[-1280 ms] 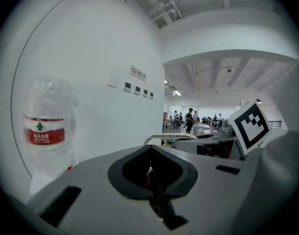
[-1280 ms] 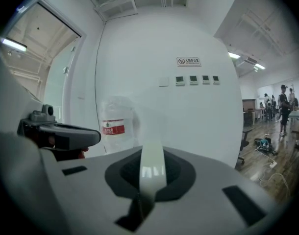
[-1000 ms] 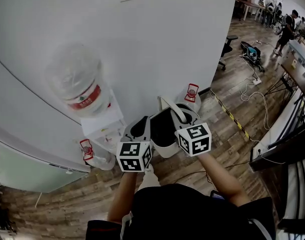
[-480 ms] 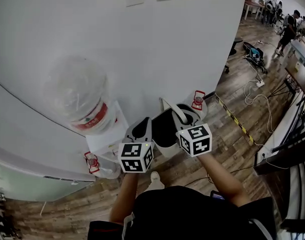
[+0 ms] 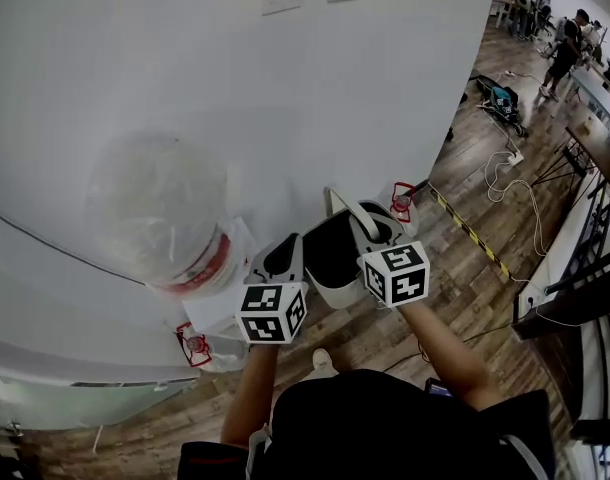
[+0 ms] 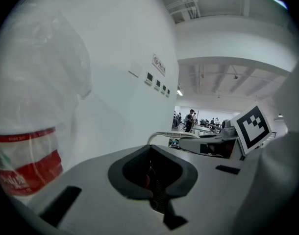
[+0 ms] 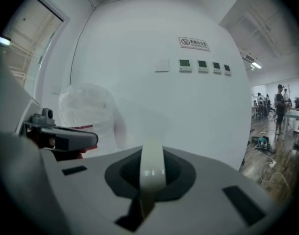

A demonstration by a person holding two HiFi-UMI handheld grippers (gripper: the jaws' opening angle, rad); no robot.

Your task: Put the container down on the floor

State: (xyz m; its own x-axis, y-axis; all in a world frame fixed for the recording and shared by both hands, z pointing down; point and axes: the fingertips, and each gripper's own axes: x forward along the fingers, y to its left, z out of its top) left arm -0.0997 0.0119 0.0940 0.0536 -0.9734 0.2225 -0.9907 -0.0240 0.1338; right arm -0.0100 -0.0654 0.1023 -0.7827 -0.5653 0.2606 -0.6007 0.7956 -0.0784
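A white container [image 5: 330, 280] with a dark inside hangs above the wood floor, close to the white wall. Its thin white handle [image 5: 332, 200] arches over it. My right gripper [image 5: 372, 236] is shut on that handle; in the right gripper view the white strap [image 7: 152, 165] runs between the jaws of the right gripper [image 7: 150, 182]. My left gripper [image 5: 279, 256] sits at the container's left side. In the left gripper view the left gripper [image 6: 152, 177] has its jaws together, and whether they pinch the rim is hidden. The handle [image 6: 164, 134] shows beyond them.
A water dispenser with a large clear bottle [image 5: 170, 213] with a red label stands against the wall to the left. Small red-capped bottles [image 5: 194, 344] [image 5: 403, 200] sit on the floor on either side. Striped tape [image 5: 470, 233] and cables [image 5: 505, 173] lie to the right; people stand far off.
The head view has swung a little, so the big bottle sits lower and nearer. Both grippers and the container stay together, shifted slightly right; the grip on the handle is unchanged.
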